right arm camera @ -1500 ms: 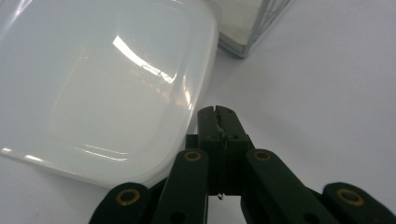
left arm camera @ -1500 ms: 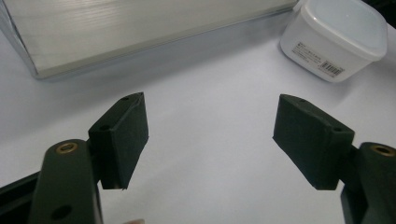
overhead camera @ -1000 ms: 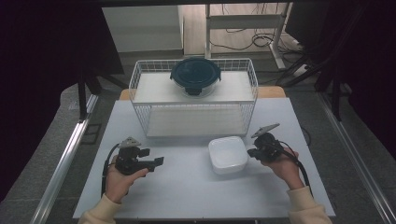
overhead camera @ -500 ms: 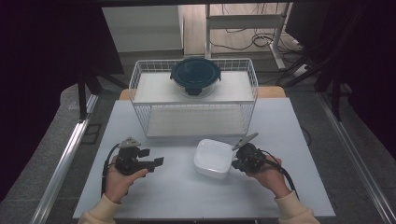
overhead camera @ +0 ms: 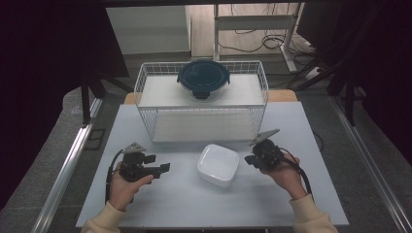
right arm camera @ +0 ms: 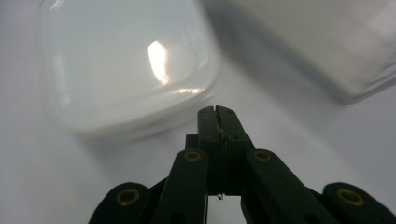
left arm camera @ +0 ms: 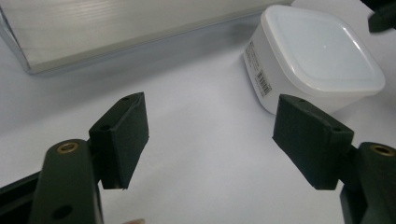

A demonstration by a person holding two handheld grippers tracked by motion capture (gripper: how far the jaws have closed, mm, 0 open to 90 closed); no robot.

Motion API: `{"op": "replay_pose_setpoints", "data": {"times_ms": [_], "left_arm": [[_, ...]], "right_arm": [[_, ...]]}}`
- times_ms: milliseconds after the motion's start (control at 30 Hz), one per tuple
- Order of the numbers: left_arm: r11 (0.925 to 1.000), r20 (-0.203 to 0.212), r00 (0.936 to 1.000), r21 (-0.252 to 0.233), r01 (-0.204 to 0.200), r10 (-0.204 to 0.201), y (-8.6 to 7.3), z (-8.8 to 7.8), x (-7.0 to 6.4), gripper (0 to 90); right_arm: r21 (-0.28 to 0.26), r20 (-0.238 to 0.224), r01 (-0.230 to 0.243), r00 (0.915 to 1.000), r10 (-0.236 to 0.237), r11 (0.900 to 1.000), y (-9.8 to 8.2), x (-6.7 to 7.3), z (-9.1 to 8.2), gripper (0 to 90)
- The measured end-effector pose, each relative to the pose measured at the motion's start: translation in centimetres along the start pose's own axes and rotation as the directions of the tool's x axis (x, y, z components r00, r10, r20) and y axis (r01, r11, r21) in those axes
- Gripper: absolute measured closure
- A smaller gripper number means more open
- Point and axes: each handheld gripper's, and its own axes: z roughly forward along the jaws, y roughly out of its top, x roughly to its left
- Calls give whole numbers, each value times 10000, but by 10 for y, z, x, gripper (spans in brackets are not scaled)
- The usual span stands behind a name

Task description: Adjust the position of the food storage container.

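Since a second ago: white container [overhead camera: 218, 165] pushed leftward across the desk [overhead camera: 184, 204], right gripper [overhead camera: 252, 159] now drawn back a little from it. Right fingers [right arm camera: 217, 122] pressed together on nothing, container just ahead of their tips, not touching. Left gripper [overhead camera: 161, 164] resting unmoved on the desk, fingers [left arm camera: 122, 135] wide apart and empty, container ahead and toward the right finger, near. Wire basket [overhead camera: 145, 104] beyond both, round lidded bowl [overhead camera: 203, 77] on top.

White container [overhead camera: 218, 165] between both grippers
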Motion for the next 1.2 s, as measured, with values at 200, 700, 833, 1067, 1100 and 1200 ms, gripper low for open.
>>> {"op": "replay_pose_setpoints", "data": {"times_ms": [200,700,833,1067,1100,1200], "left_arm": [[10000,-89,10000,-36,7,-7,0,-2,0,260],[10000,-74,10000,50,60,-60,-2,0,-1,260],[10000,-65,10000,16,56,-56,-2,-1,0,260],[9999,-75,9999,38,112,-112,-2,-1,1,260],[9999,-70,9999,34,113,-113,-2,-1,1,260],[9999,-55,9999,4,134,-134,-2,-2,1,260]], "right_arm": [[-195,381,168,9991,-161,9997,18,-18,25,890],[113,-42,932,9956,-931,9956,18,-8,40,891],[169,-130,999,9949,-997,9949,15,-4,39,891],[249,-348,1097,9934,-1088,9937,10,10,34,891],[280,-355,1073,9937,-1063,9938,9,12,33,891],[352,-429,1075,9934,-1059,9936,6,19,31,891]]}}
